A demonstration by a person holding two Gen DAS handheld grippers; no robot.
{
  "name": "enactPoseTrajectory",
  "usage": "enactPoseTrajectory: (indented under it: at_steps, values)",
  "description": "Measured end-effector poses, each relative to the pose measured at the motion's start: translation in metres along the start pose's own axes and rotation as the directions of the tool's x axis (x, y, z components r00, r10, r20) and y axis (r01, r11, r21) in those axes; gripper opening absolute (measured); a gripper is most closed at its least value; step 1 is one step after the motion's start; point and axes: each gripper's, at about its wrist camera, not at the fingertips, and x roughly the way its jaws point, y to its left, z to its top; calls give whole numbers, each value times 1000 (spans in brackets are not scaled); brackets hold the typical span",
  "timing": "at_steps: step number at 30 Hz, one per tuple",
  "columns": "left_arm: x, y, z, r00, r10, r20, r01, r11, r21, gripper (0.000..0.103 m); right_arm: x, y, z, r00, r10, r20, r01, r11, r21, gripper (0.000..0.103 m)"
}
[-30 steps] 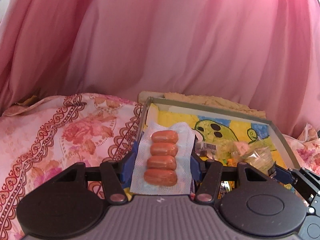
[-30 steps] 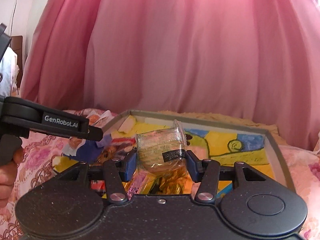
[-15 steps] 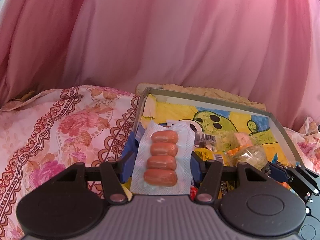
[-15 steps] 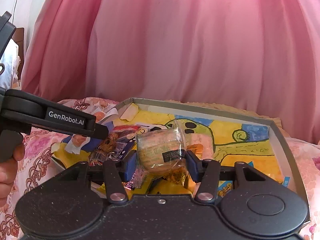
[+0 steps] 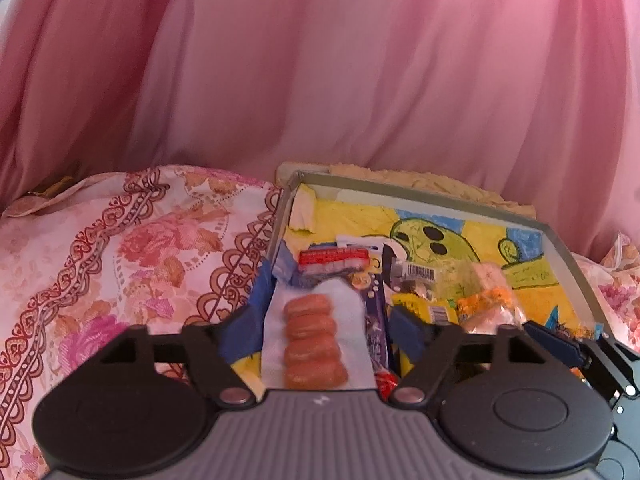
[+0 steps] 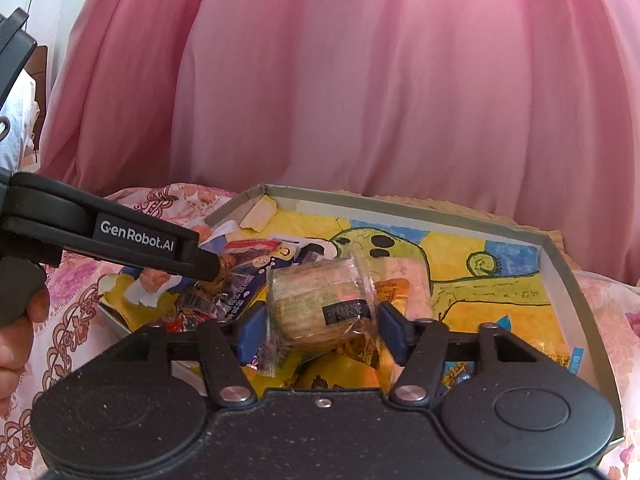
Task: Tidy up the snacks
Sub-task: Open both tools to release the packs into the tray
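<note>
My left gripper (image 5: 320, 328) has opened around a white packet of small sausages (image 5: 314, 340), which lies loose between the blue pads over the near left corner of a grey box (image 5: 568, 256) with a yellow cartoon lining. My right gripper (image 6: 320, 326) is shut on a clear-wrapped round pastry (image 6: 320, 300) and holds it over the snack pile in the same box (image 6: 560, 264). The left gripper's black body (image 6: 132, 240) reaches in from the left in the right wrist view.
Several snack packets (image 5: 420, 276) lie heaped in the box's near half. The box sits on a floral pink bedspread (image 5: 120, 256). A pink curtain (image 5: 320, 80) hangs close behind. A hand (image 6: 16, 320) holds the left gripper.
Both grippers moved forward and down over the box. The left gripper's jaws have spread, and the sausage packet is now loose and blurred between them. The right gripper still holds the pastry.
</note>
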Motion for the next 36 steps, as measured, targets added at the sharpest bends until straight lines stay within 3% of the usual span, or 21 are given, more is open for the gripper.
enactPoseTrajectory:
  at_steps: [16,36]
  values:
    - [-39,8,11,994,44,96,-39,998,-55,102,-37,-10,11,996,-49,70,46,998,43,96]
    - [-110,-14,13,969,48,242,-52,999,10,103,-113,-18,39,979,-81,188,64,994,90,102]
